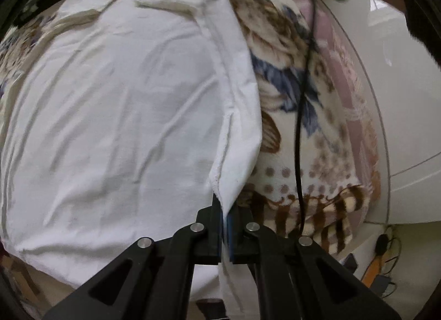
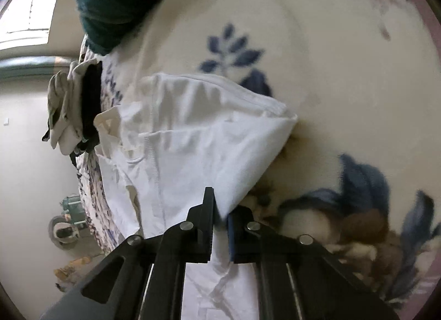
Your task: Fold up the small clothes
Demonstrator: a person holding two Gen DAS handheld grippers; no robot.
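White garment [image 1: 115, 104] pinched by left gripper [image 1: 224, 209], right gripper [image 2: 220, 209], fingers closed.

I'm looking over a floral blanket [image 2: 317, 52] in cream, blue and brown, spreading across the bed. Daylight is pouring through a window [image 2: 30, 5] at the upper left of my right view. Pale glossy floor [image 1: 408, 116] is showing on the right of my left view, with cables [image 1: 386, 253] lying at the lower right.

The garment [image 1: 115, 104] lies spread on the blanket [image 1: 286, 77]. A cable [image 1: 300, 127] runs across the blanket right of it. A clothes pile [image 2: 71, 110] sits at the blanket's far-left edge.
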